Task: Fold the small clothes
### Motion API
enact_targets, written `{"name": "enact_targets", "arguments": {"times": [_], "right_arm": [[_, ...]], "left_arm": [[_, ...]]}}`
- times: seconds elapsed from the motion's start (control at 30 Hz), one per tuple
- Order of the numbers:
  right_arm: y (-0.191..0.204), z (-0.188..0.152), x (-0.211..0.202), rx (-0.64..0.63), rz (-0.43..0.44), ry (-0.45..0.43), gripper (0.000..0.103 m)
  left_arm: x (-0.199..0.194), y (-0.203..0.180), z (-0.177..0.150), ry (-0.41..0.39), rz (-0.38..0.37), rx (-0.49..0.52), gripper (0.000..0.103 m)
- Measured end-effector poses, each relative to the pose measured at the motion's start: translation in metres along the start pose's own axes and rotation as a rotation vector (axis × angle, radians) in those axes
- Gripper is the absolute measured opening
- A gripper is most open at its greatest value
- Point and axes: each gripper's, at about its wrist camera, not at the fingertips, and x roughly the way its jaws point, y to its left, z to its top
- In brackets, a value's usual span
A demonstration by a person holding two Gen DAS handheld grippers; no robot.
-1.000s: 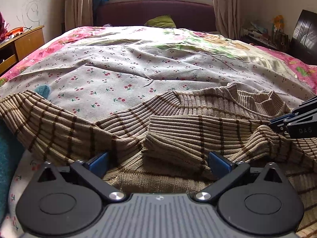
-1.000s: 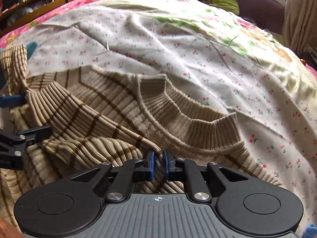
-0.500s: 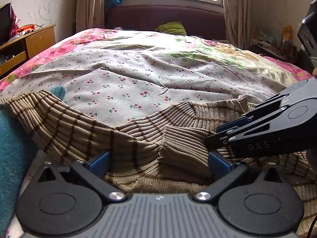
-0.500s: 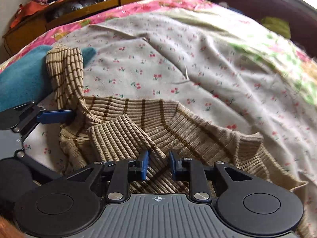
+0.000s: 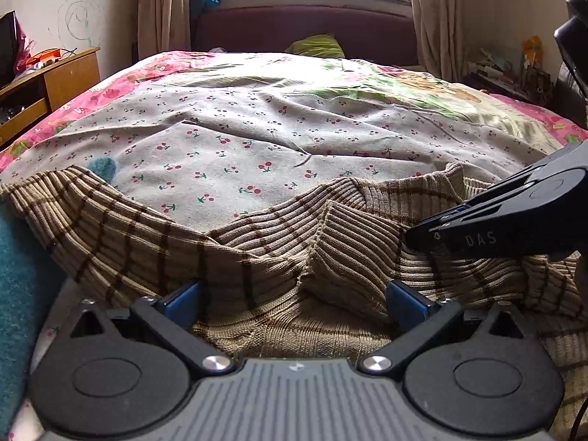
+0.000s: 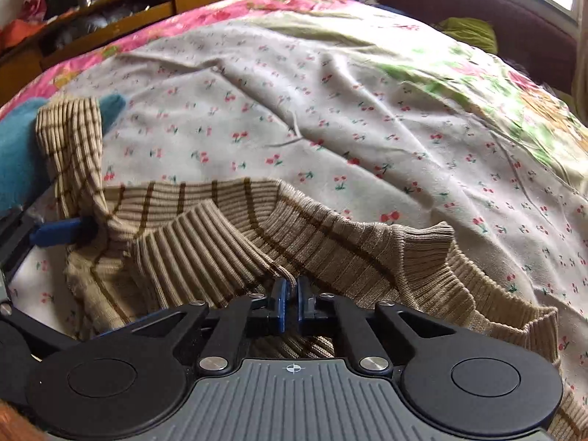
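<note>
Here, right tool (image 6: 290,296) freshly clenched on striped sweater (image 6: 330,253), teal cloth (image 6: 18,158) beside; left tool (image 5: 294,297) released.

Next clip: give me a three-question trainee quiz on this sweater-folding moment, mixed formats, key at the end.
1. True or false: the left gripper is clamped tight on the sweater.
2. What lies between the right gripper's fingers? A) teal cloth B) sweater knit C) nothing
3. Fill in: the sweater lies on a bedcover printed with ____.

Key: 1 false, its fingers stand wide apart; 2 B; 3 cherries.
</note>
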Motion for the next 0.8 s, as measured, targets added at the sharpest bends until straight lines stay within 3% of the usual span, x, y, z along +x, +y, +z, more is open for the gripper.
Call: {"name": "enact_targets", "arguments": {"times": [0.13, 0.27, 0.47, 0.57, 0.67, 0.8], "right_arm": [[-0.015, -0.016, -0.043, 0.084, -0.052, -0.094, 0.014], [-0.039, -0.067, -0.075, 0.192, -0.102, -0.101, 0.015], [-0.116, -0.143, -0.11, 0.455, -0.351, -0.104, 0.017], [-0.147, -0.169, -0.13, 0.599, -0.337, -0.151, 0.015], [-0.156, -0.183, -0.141, 0.635, -0.369, -0.182, 0.018], [-0.162, -0.197, -0.14, 0.721, -0.264, -0.175, 0.02]], "left_arm": [[-0.002, 0.002, 0.0, -0.006, -0.009, -0.014, 0.103], [-0.005, -0.001, -0.002, -0.021, 0.005, 0.005, 0.103], [-0.013, -0.013, -0.002, -0.057, 0.057, 0.052, 0.103], [-0.019, -0.025, -0.001, -0.087, 0.079, 0.1, 0.103], [-0.021, -0.037, -0.001, -0.107, 0.089, 0.146, 0.103], [-0.021, -0.047, -0.001, -0.113, 0.094, 0.182, 0.103]]}}
